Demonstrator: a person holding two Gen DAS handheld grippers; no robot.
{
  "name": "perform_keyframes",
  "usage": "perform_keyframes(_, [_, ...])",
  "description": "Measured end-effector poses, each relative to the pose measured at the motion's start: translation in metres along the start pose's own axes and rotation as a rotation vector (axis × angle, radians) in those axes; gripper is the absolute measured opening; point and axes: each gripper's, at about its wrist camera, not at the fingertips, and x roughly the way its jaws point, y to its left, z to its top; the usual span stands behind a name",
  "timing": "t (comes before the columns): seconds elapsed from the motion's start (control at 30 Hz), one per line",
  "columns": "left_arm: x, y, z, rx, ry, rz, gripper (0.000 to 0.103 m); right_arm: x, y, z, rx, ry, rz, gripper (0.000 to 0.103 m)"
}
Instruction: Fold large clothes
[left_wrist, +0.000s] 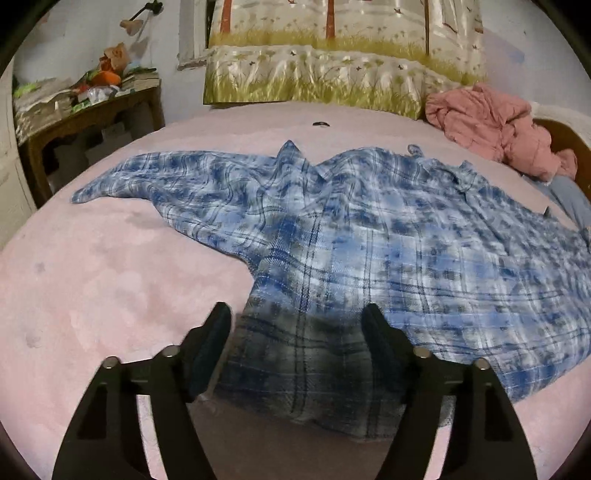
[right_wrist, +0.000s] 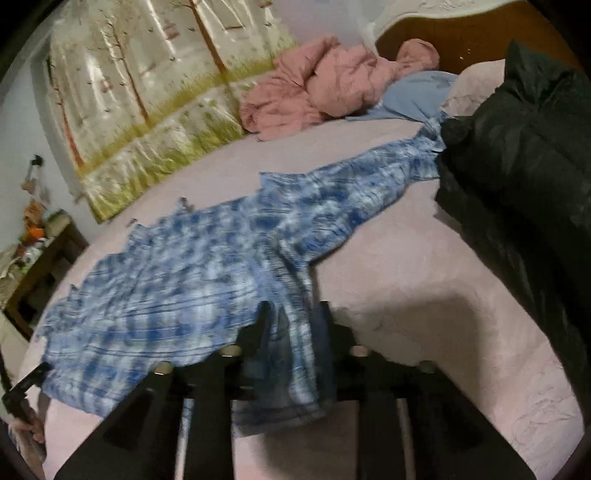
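Note:
A blue and white plaid shirt (left_wrist: 369, 236) lies spread on the pink bed sheet (left_wrist: 110, 280), collar toward the headboard, one sleeve out to the left. My left gripper (left_wrist: 295, 325) is open, its fingers either side of the shirt's near left hem corner, just above it. In the right wrist view the same shirt (right_wrist: 207, 258) stretches away, its other sleeve reaching a black bag. My right gripper (right_wrist: 293, 325) is shut on the shirt's near right hem, with cloth bunched between the fingers.
A crumpled pink garment (left_wrist: 495, 125) and a light blue cloth (right_wrist: 417, 92) lie near the headboard. A black bag (right_wrist: 524, 155) sits at the right bed edge. A floral pillow (left_wrist: 314, 77) stands at the head. A cluttered wooden table (left_wrist: 81, 110) stands left of the bed.

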Motion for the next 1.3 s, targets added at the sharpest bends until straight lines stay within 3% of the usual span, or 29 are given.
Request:
perform_keyframes(0.03, [0.003,-0.001,0.001,0.003,0.015,0.015,0.078,0.000,0.002,-0.001,-0.004,0.000,-0.006,0.052])
perform_keyframes(0.13, [0.010,0.000,0.001,0.002,0.047,0.014,0.078,0.003,0.007,-0.001,-0.023,0.016,-0.017,0.052])
perform_keyframes(0.17, [0.010,0.002,0.001,-0.006,0.047,0.015,0.075,0.006,0.009,-0.001,-0.033,0.025,-0.014,0.044])
perform_keyframes(0.23, [0.011,0.005,0.001,-0.023,0.047,0.011,0.041,0.006,0.012,-0.002,-0.052,0.026,-0.015,0.026])
perform_keyframes(0.27, [0.011,0.006,0.000,-0.032,0.045,0.008,0.016,0.004,0.015,-0.002,-0.066,0.018,-0.015,0.013])
perform_keyframes(0.3, [0.009,0.008,0.000,-0.041,0.034,-0.005,0.014,0.002,0.017,-0.003,-0.077,0.009,-0.015,0.005])
perform_keyframes(0.43, [-0.020,0.011,-0.003,-0.062,-0.105,-0.021,0.010,-0.015,0.022,-0.005,-0.113,-0.085,-0.002,0.004])
perform_keyframes(0.5, [-0.025,0.014,-0.004,-0.073,-0.126,0.006,0.010,-0.026,0.024,-0.005,-0.120,-0.136,-0.006,0.004])
perform_keyframes(0.53, [-0.023,0.015,-0.005,-0.078,-0.109,0.016,0.010,-0.023,0.024,-0.004,-0.118,-0.123,-0.023,0.004])
perform_keyframes(0.67, [-0.004,0.018,-0.004,-0.101,-0.006,0.034,0.011,0.017,0.015,-0.001,-0.065,0.079,-0.081,0.005])
perform_keyframes(0.8, [-0.005,0.018,-0.006,-0.100,-0.007,0.033,0.016,0.016,0.009,-0.001,-0.042,0.076,-0.076,0.005])
perform_keyframes(0.87, [-0.017,0.019,-0.006,-0.105,-0.061,0.006,0.019,0.012,0.008,-0.001,-0.036,0.056,-0.078,0.017])
perform_keyframes(0.93, [-0.033,0.016,-0.007,-0.094,-0.136,-0.017,0.038,0.005,0.009,-0.001,-0.040,0.020,-0.081,0.021])
perform_keyframes(0.97, [-0.043,0.012,-0.009,-0.073,-0.181,-0.042,0.055,-0.001,0.013,-0.003,-0.056,-0.008,-0.076,0.022])
perform_keyframes(1.0, [-0.052,0.008,-0.009,-0.052,-0.218,-0.074,0.062,-0.009,0.018,-0.003,-0.079,-0.036,-0.076,0.025])
perform_keyframes(1.03, [-0.065,0.003,-0.010,-0.020,-0.275,-0.106,0.062,-0.016,0.024,-0.005,-0.107,-0.059,-0.080,0.040])
perform_keyframes(1.07, [-0.077,-0.004,-0.011,0.009,-0.321,-0.111,0.065,-0.026,0.033,-0.008,-0.146,-0.078,-0.083,0.067])
perform_keyframes(1.1, [-0.089,-0.012,-0.012,0.035,-0.360,-0.098,0.080,-0.040,0.044,-0.014,-0.201,-0.123,-0.069,0.079])
perform_keyframes(1.13, [-0.097,-0.018,-0.012,0.039,-0.379,-0.091,0.087,-0.058,0.055,-0.022,-0.261,-0.200,-0.044,0.093])
perform_keyframes(1.2, [-0.110,-0.030,-0.011,0.020,-0.397,-0.151,0.102,-0.078,0.075,-0.031,-0.332,-0.278,-0.067,0.093])
perform_keyframes(1.27, [-0.118,-0.044,-0.007,0.016,-0.376,-0.215,0.103,-0.084,0.082,-0.031,-0.323,-0.270,-0.059,0.093])
perform_keyframes(1.3, [-0.120,-0.052,-0.005,0.025,-0.357,-0.226,0.103,-0.085,0.082,-0.030,-0.299,-0.254,-0.015,0.093])
